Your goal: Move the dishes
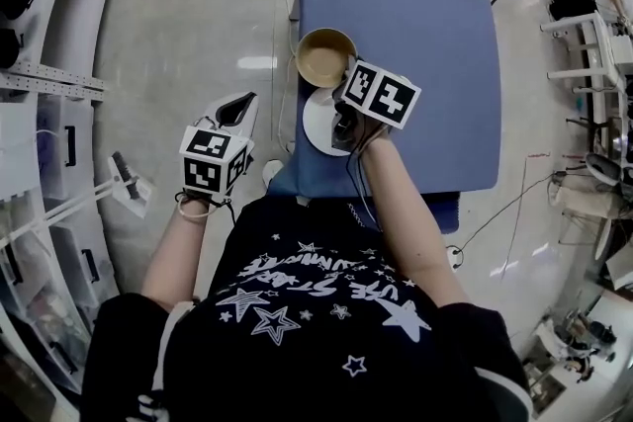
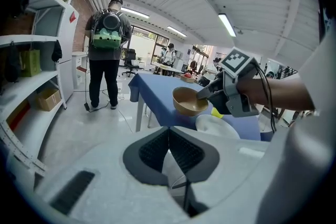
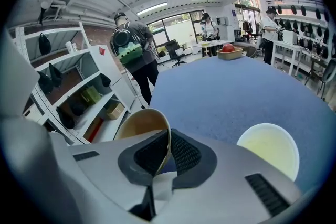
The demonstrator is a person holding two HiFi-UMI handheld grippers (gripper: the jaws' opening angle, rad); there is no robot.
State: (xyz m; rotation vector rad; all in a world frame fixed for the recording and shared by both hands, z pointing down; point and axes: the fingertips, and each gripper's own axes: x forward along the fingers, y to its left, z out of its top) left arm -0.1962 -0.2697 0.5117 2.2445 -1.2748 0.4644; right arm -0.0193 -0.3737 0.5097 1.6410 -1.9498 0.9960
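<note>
right hand-held gripper (image 3: 167,153) clamped on near rim of tan bowl (image 1: 324,56) at table (image 1: 415,15) left edge | white plate (image 1: 318,124) at bowl's 6 o'clock | left hand-held gripper (image 2: 169,153) closed, empty, at 8 o'clock | risk: one-sided rim pinch may let bowl tilt, slip, clip plate
</note>
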